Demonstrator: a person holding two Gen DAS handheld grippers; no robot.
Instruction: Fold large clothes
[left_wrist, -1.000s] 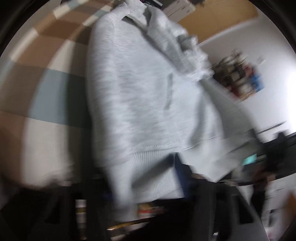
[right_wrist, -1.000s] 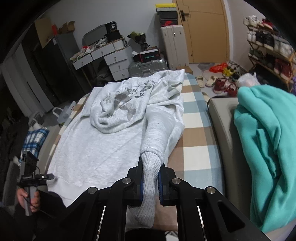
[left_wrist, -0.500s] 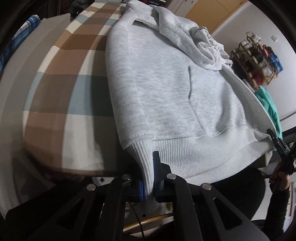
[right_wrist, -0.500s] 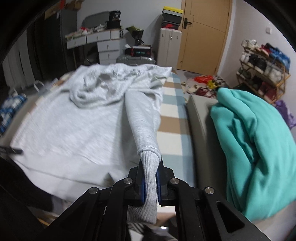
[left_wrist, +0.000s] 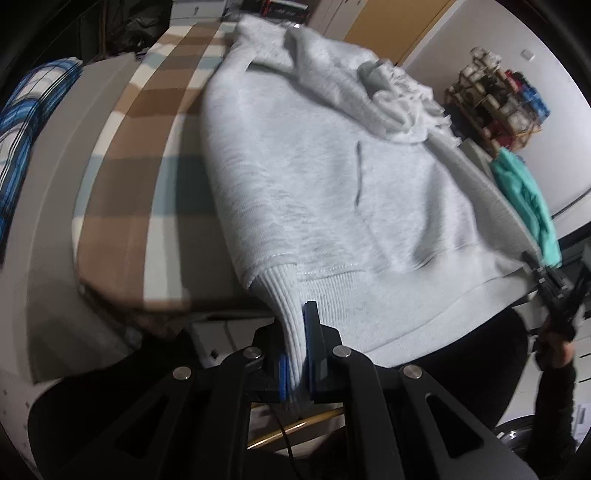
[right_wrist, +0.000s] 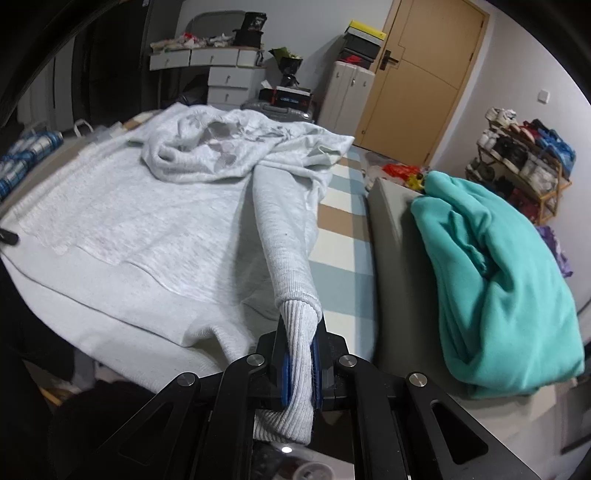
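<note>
A blue-and-white plaid cloth (left_wrist: 22, 122) lies bunched at the far left, off the edge of the bed, beside a plain grey panel (left_wrist: 51, 206) that borders the mattress. Next comes the brown, cream and pale-blue checked bedsheet (left_wrist: 147, 155), bare on that side. Spread flat across the sheet is the large light-grey fleece hoodie (left_wrist: 317, 177), front pocket up, its hood (right_wrist: 207, 151) crumpled in a heap at the end of the bed nearest the door, its ribbed hem hanging over the near edge.

The left gripper (left_wrist: 297, 354) is closed tight on the hoodie's left ribbed cuff (left_wrist: 284, 310), blue pads pinching the knit, the sleeve lying along the left side of the garment. Across the hoodie, the right gripper (right_wrist: 301, 365) is likewise clamped on the right ribbed cuff (right_wrist: 297, 332); that sleeve (right_wrist: 280, 221) runs in a straight line from the shoulder down to the near edge of the bed, lifted a little above the body of the hoodie.

Right of the hoodie there is a strip of bare checked sheet, then another grey panel, and on it a heaped teal fleece garment (right_wrist: 495, 273). Beyond that, against the wall, stands a wooden shoe rack (right_wrist: 524, 162), with a tan wooden door (right_wrist: 424, 81) behind the bed.
</note>
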